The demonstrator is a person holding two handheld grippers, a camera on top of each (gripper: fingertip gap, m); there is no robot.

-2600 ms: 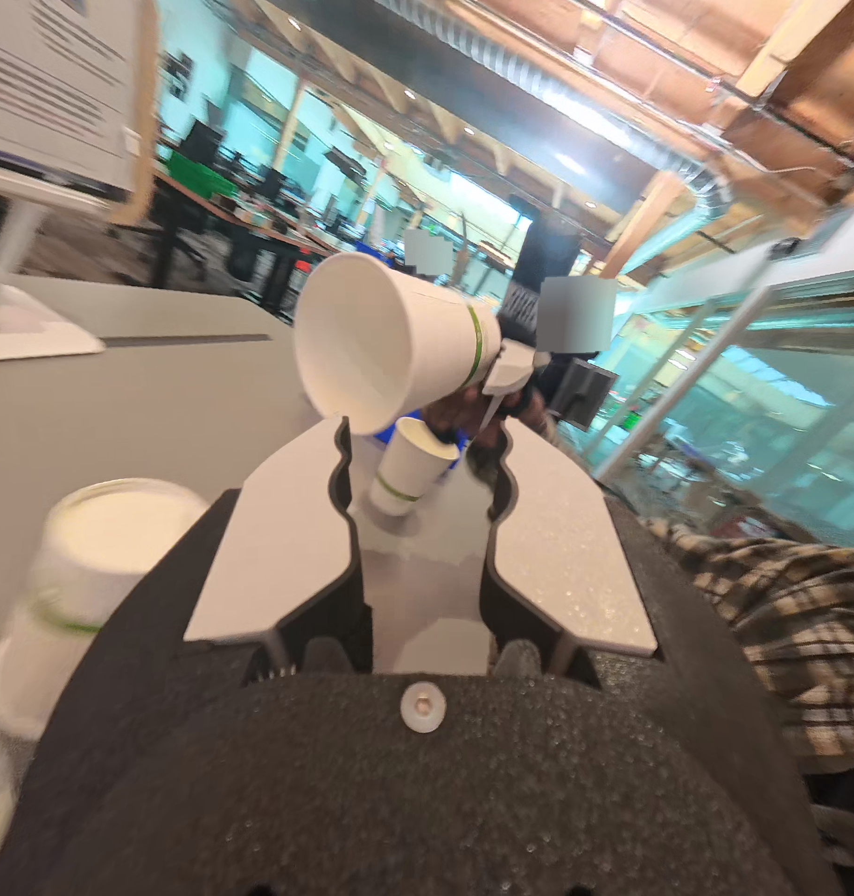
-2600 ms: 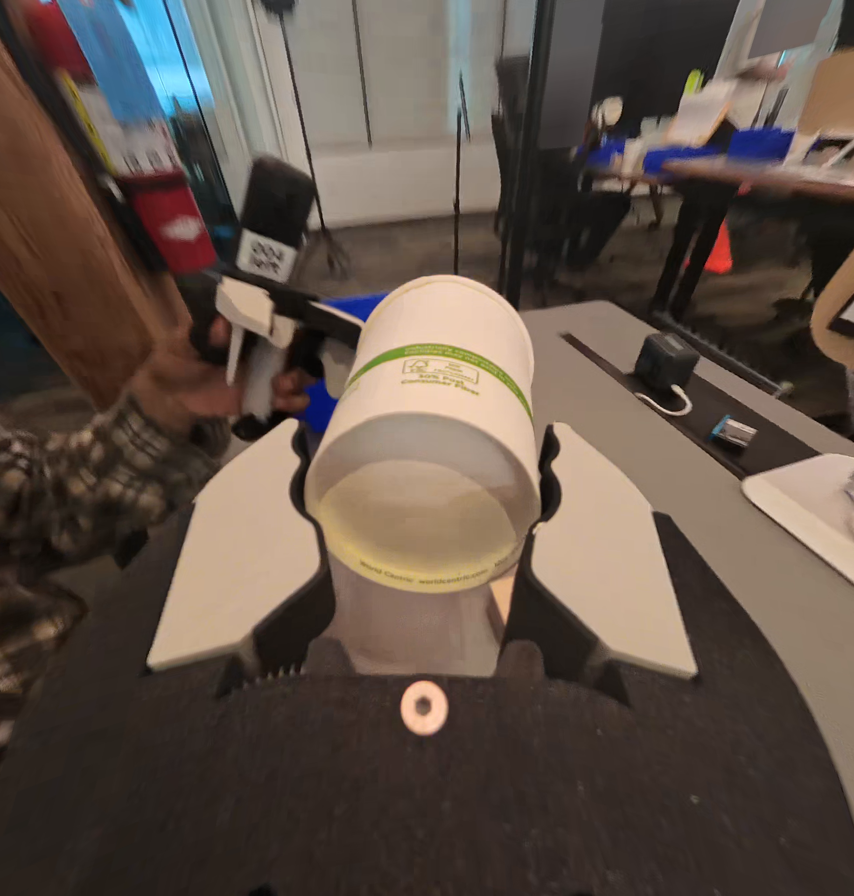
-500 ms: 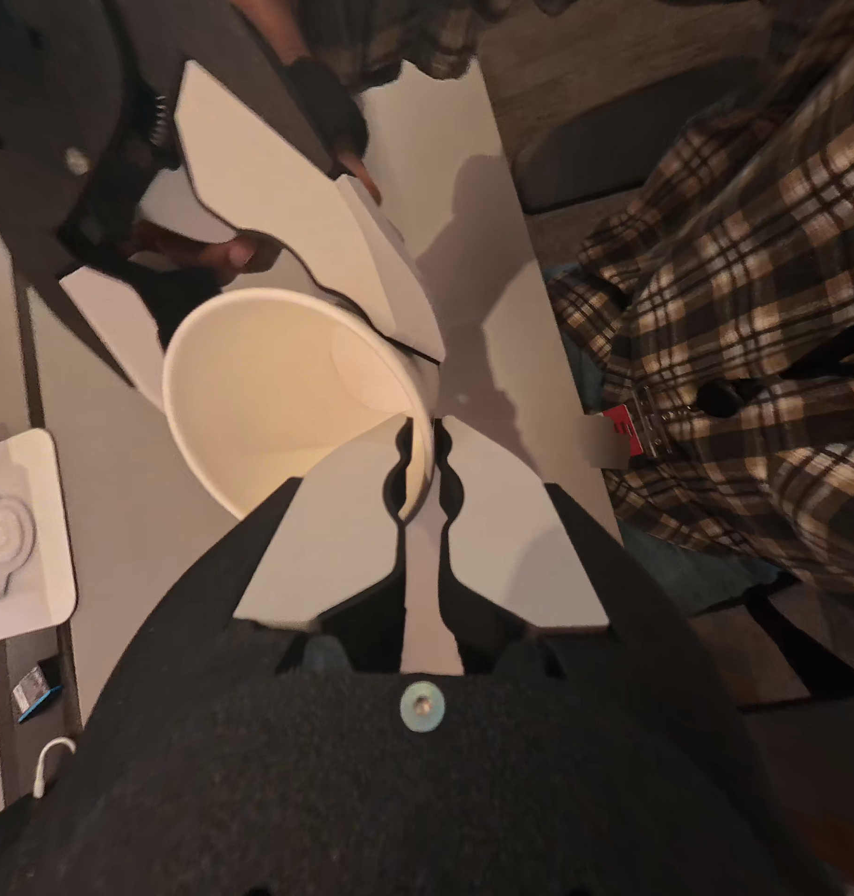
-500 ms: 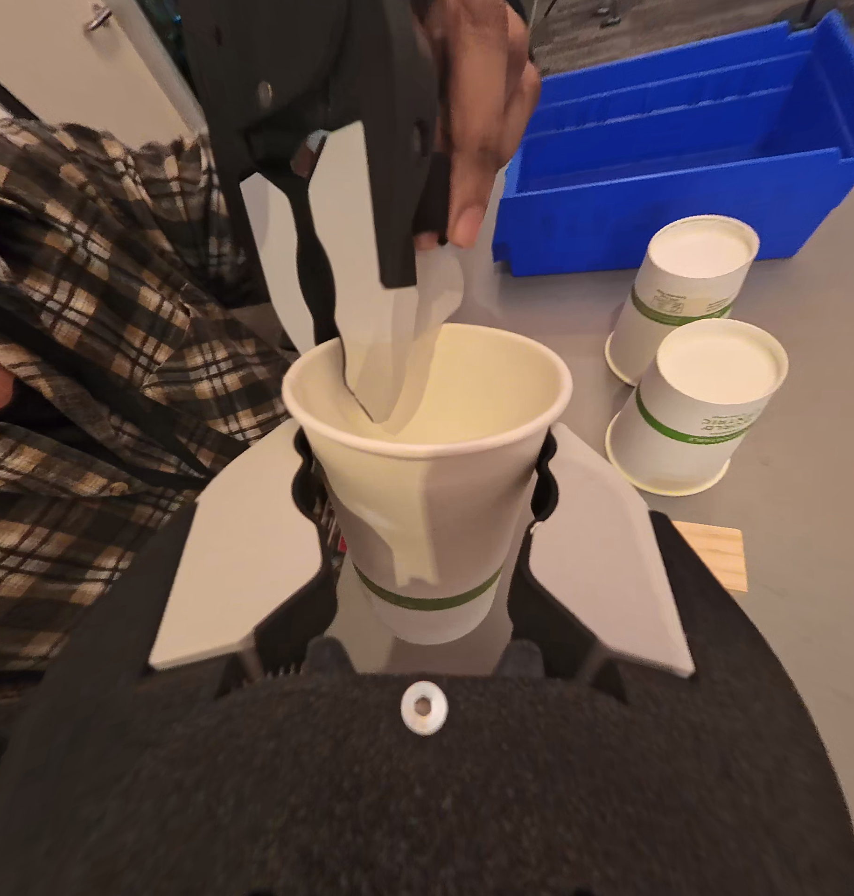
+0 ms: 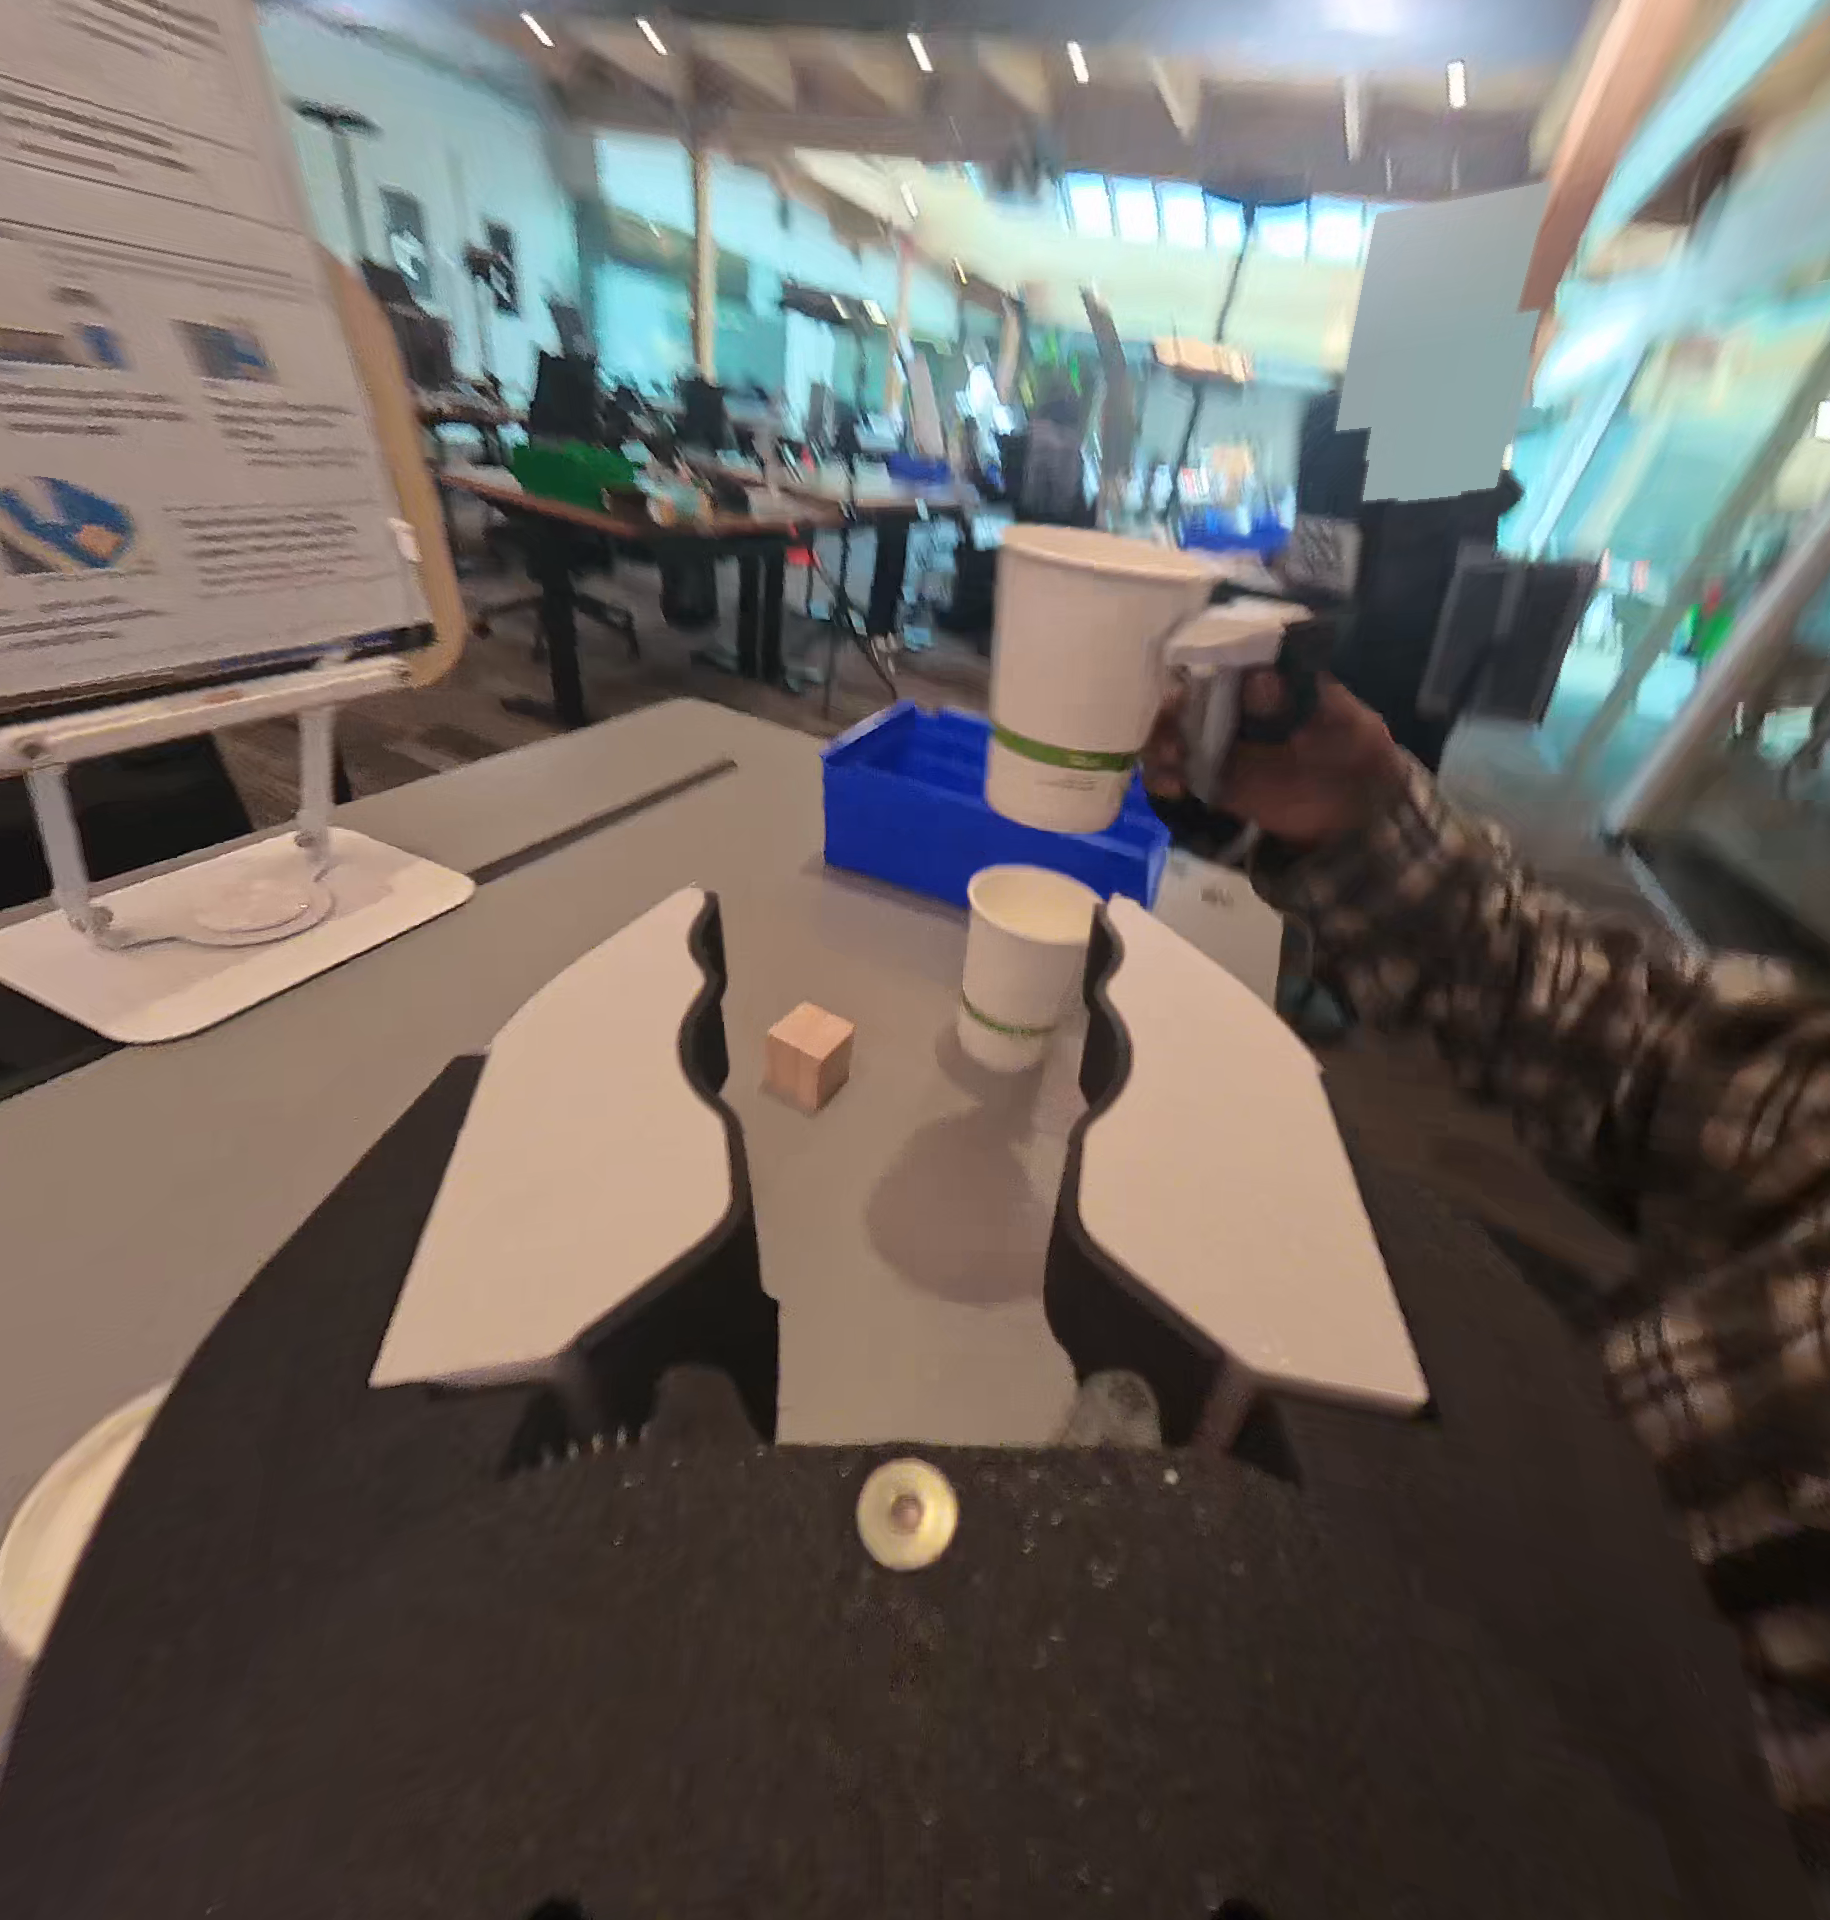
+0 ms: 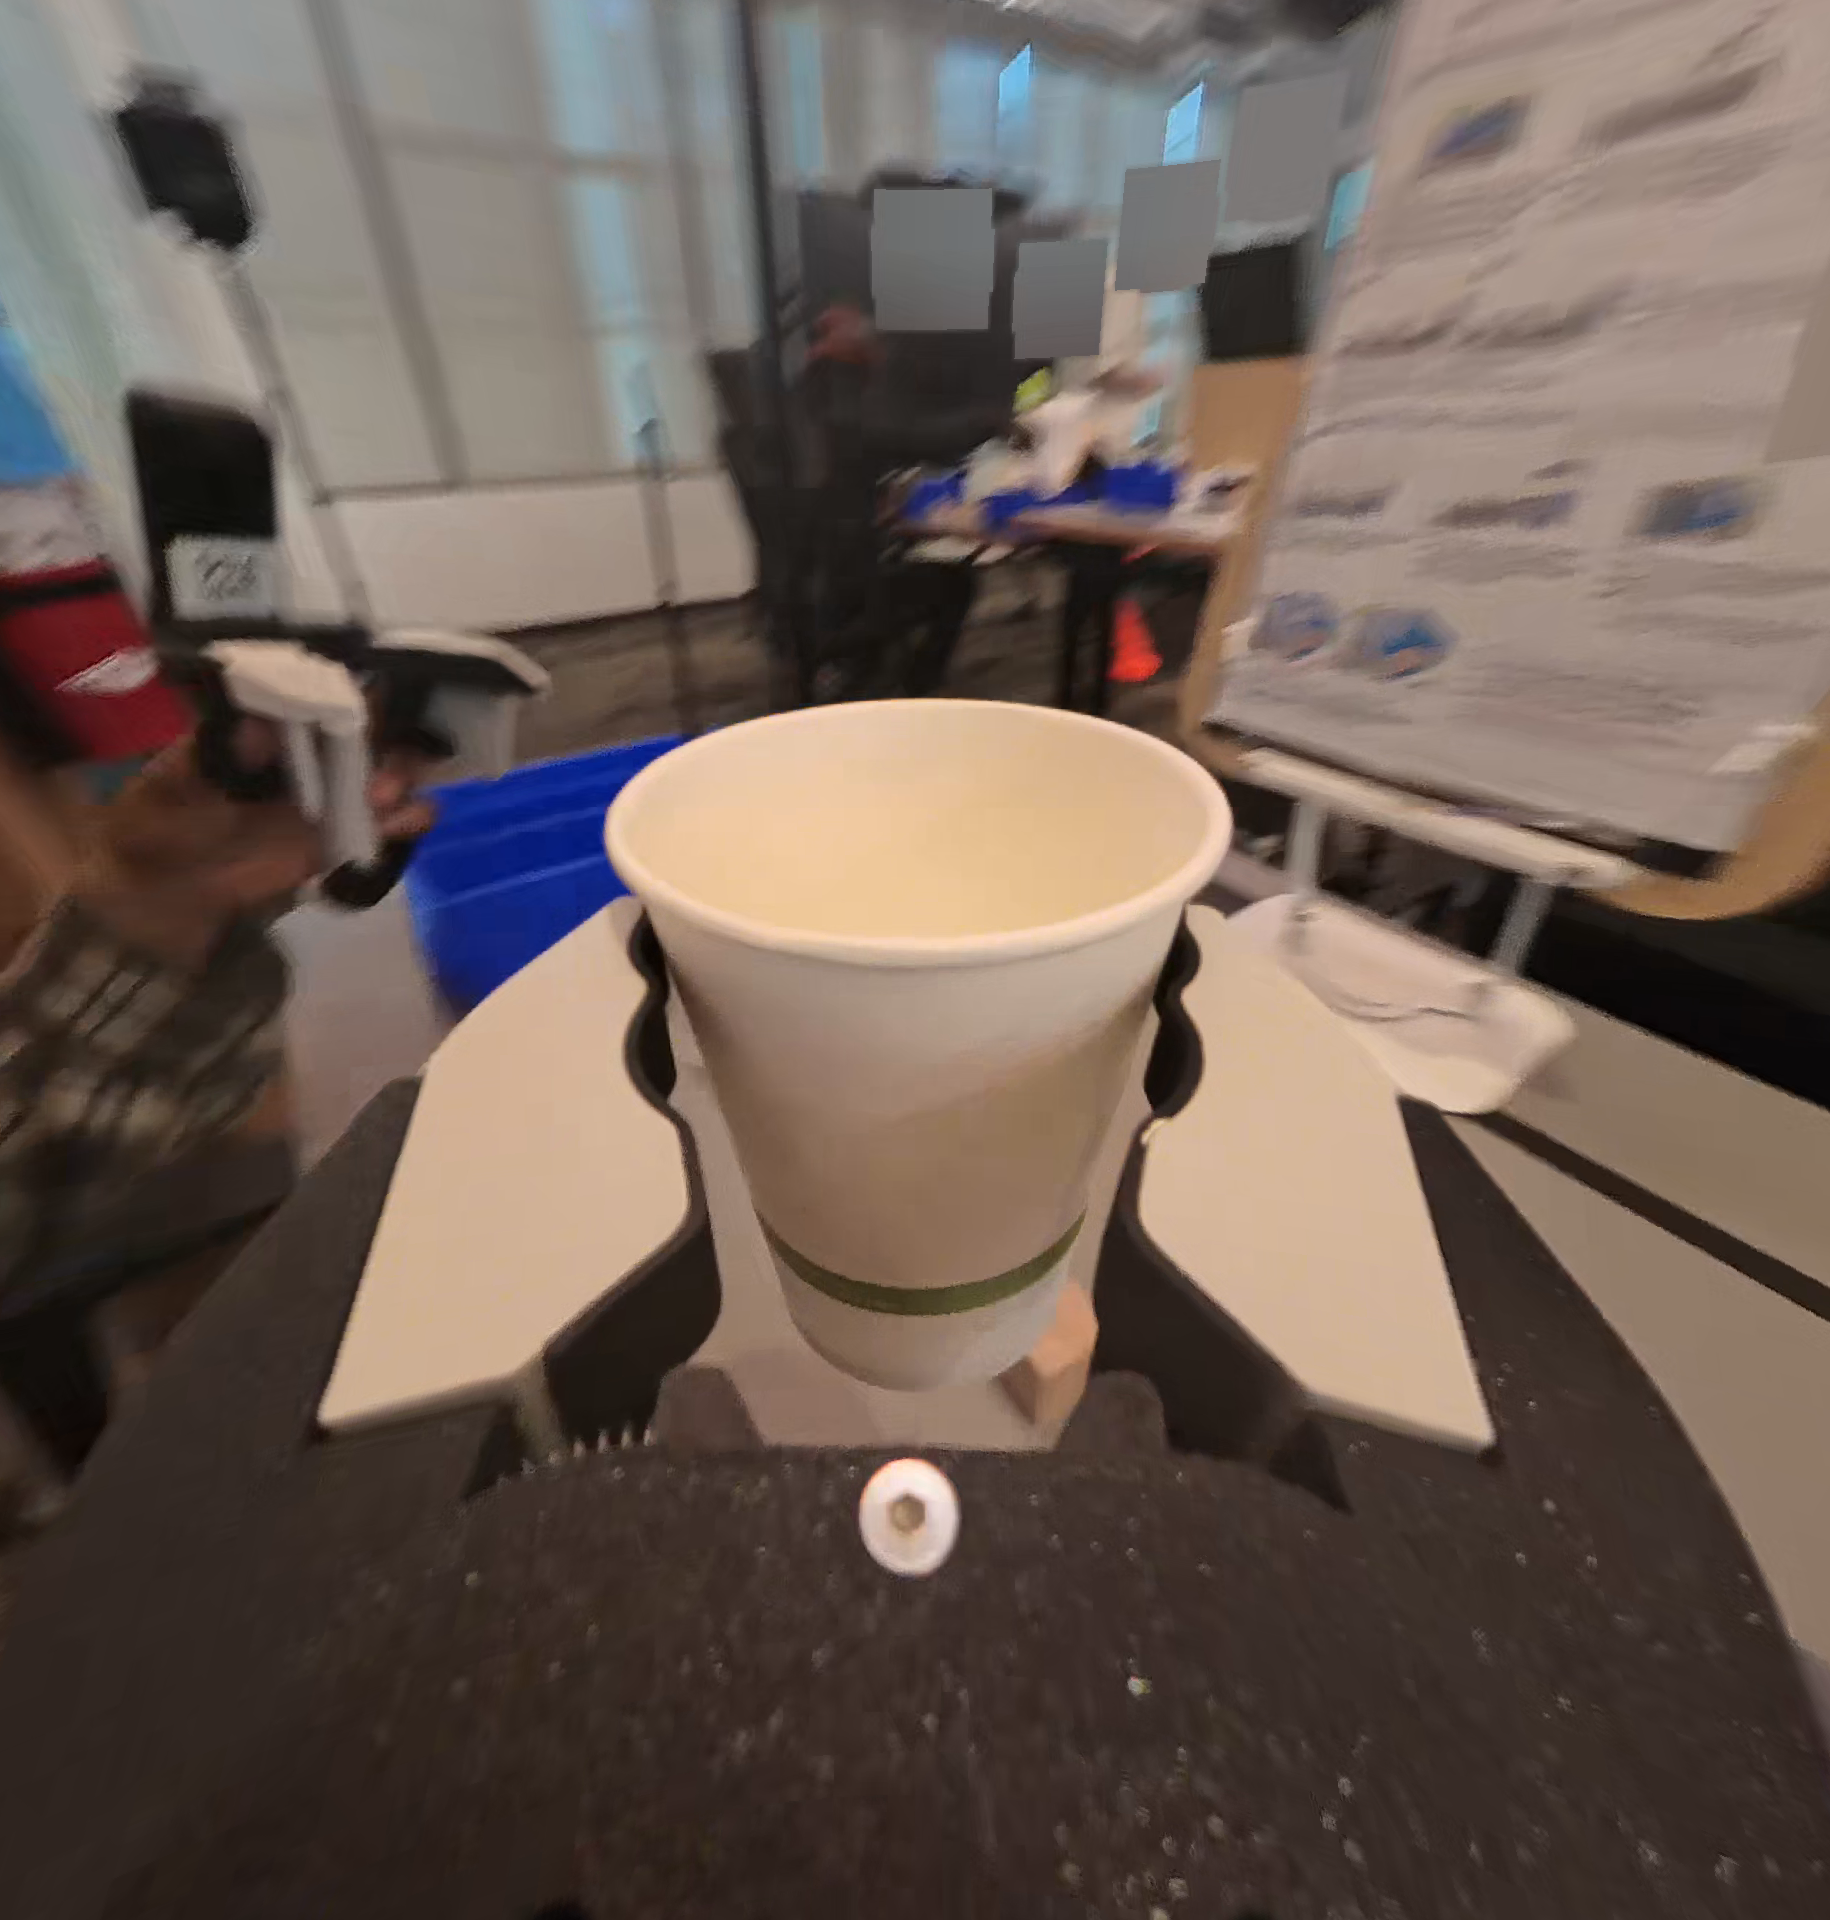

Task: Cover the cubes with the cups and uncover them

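The right gripper (image 6: 906,1023) is clamped on a white paper cup with a green band near its base (image 6: 916,1049), held mouth-up and clear of the grey table (image 5: 215,1122). Its long axis stands upright, so it would need inverting before it could cover anything. The small pale wooden cube (image 5: 809,1056) sits bare on the table, straight ahead between the jaws of the left gripper (image 5: 906,1029), which stand wide apart and hold nothing — that gripper looks the nearer to it.

From the left wrist, the held cup (image 5: 1082,675) hangs above and beyond the cube, over the blue plastic bin (image 5: 890,821). A 2nd white paper cup (image 5: 1015,982) stands mouth-up on the table just right of the cube, apart from it.

The right wrist view adds the cup's empty interior and only a sliver of cube (image 6: 1056,1371) below the cup's base — it hides the standing cup and the gap between them.
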